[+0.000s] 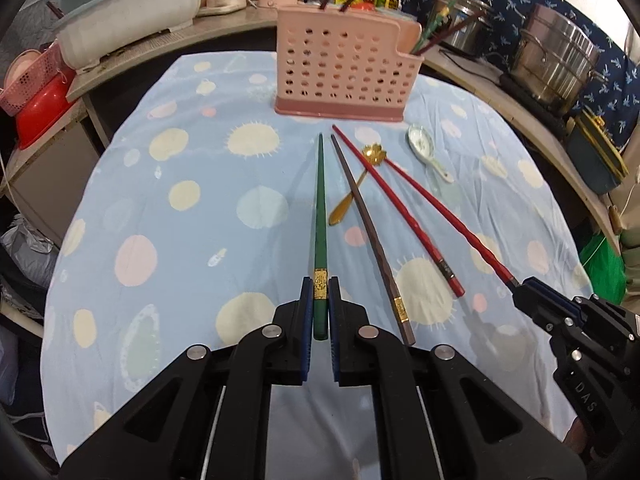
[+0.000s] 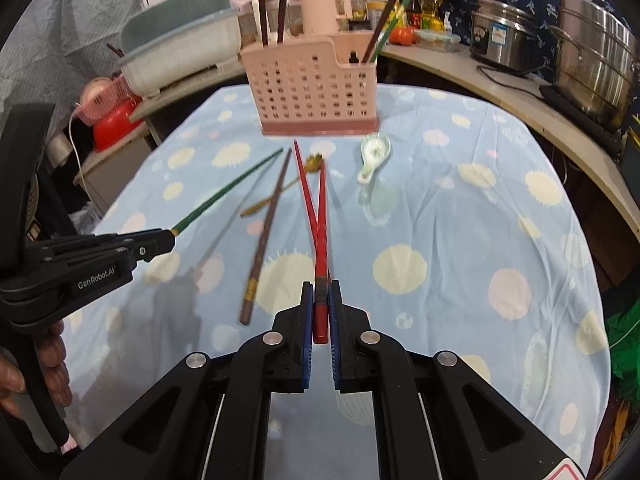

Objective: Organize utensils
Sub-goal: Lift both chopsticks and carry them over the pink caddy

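My left gripper is shut on the thick end of a green chopstick that points toward the pink perforated utensil holder. My right gripper is shut on a red chopstick; a second red chopstick crosses under it on the cloth. A brown chopstick, a gold spoon and a white ceramic spoon lie on the cloth before the holder. The holder holds several chopsticks. The left gripper also shows in the right wrist view, the right gripper in the left wrist view.
The table wears a blue spotted cloth. Behind it a counter carries a pale basin, a pink kettle, bottles, steel pots and a cooker. Red and pink bowls sit at the left.
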The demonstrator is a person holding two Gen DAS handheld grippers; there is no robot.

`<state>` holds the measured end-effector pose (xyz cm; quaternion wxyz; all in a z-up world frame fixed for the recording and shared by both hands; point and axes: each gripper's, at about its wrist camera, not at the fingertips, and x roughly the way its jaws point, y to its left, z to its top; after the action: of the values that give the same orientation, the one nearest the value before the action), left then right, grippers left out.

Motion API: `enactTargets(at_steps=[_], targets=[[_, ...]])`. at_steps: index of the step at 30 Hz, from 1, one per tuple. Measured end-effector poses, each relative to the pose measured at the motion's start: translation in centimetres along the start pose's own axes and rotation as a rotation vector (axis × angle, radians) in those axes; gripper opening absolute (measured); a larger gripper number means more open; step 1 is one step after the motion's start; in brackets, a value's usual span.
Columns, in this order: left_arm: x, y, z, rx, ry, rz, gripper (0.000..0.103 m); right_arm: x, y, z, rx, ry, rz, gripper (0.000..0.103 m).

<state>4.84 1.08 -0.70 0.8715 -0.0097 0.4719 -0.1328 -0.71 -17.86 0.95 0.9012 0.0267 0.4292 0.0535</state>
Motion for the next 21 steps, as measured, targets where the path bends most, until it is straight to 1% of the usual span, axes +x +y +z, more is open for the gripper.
enactTargets(at_steps=[9, 15, 21], targets=[[-4.3, 1.0, 2.5, -0.028, -0.105, -0.008, 0.007, -4.2, -0.5, 3.5, 0.038, -0.121, 0.029, 0.007], [-6.5, 1.0, 4.6, -0.030, -0.172, -0.011, 0.007, -5.8, -0.6, 6.0, 0.045, -0.182, 0.039, 0.007], [-8.3, 1.0, 7.6, -0.037, -0.234, -0.019, 0.007, -6.7, -0.8, 8.5, 0.050, -0.225, 0.040, 0.007]])
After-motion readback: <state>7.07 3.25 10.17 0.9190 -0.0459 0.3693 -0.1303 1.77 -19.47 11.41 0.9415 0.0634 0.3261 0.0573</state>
